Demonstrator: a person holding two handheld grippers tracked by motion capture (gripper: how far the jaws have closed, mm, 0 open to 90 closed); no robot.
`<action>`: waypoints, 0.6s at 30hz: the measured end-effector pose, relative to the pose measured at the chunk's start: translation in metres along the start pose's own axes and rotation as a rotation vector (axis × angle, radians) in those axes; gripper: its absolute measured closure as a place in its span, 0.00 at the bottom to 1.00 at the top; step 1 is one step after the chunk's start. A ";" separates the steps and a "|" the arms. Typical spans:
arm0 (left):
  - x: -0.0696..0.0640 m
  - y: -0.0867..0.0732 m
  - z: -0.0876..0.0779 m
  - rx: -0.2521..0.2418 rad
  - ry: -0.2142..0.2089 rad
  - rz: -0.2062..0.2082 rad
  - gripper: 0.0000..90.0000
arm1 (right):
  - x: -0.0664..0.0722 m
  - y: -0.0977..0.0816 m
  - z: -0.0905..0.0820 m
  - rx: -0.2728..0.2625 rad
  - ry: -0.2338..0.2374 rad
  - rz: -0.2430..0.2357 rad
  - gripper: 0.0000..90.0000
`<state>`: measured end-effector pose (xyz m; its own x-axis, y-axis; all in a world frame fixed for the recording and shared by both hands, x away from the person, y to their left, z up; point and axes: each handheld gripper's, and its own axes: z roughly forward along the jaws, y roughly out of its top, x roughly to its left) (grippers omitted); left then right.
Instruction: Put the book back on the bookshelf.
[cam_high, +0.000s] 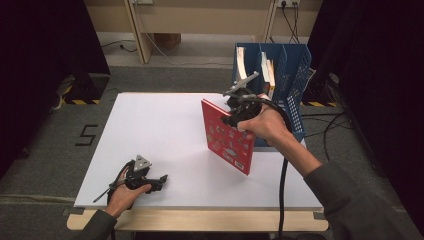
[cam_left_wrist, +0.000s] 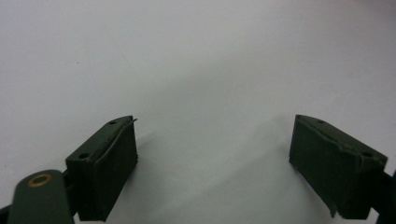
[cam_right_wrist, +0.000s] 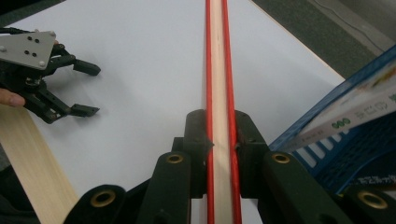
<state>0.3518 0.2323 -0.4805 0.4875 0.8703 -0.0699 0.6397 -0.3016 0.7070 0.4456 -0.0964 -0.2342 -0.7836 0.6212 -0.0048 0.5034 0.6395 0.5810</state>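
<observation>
Clamping a thin red book by its edge, my right claw holds it upright and a little tilted above the white desk, just in front of the blue file rack. In the right gripper view the book runs straight away from me as a pale strip of page edges between two glossy red cover lines, and the black pads press flat on both covers. From above, the front cover is a stiff red rectangle dotted with small pictures (too small for me to make out). The rack is a perforated plastic box with upright dividers, and a few other books stand in its compartments; in the right gripper view its meshed blue wall sits close on the right, with a printed spine leaning against it.

My left claw rests low at the near left part of the desk, well apart from the book, with its jaws spread wide and nothing between them. In the left gripper view its two blocky, matte black pads stand far apart over the smooth, plain white surface. The grey three-cornered plate on top of it is flat metal with small holes. A pale wooden edge runs along the near side of the desk.
</observation>
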 end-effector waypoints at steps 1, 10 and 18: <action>0.000 0.000 0.000 0.000 0.000 0.000 0.16 | -0.002 -0.002 -0.002 0.002 0.007 0.007 0.88; 0.000 0.000 0.000 0.000 -0.001 -0.002 0.16 | -0.018 -0.022 -0.023 -0.056 0.028 0.091 0.88; 0.000 0.000 0.000 0.001 -0.001 -0.002 0.16 | -0.026 -0.038 -0.041 -0.074 0.004 0.114 0.88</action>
<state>0.3518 0.2322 -0.4805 0.4865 0.8707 -0.0722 0.6412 -0.2997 0.7064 0.4320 -0.1548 -0.2230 -0.7243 0.6862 0.0676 0.5612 0.5297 0.6360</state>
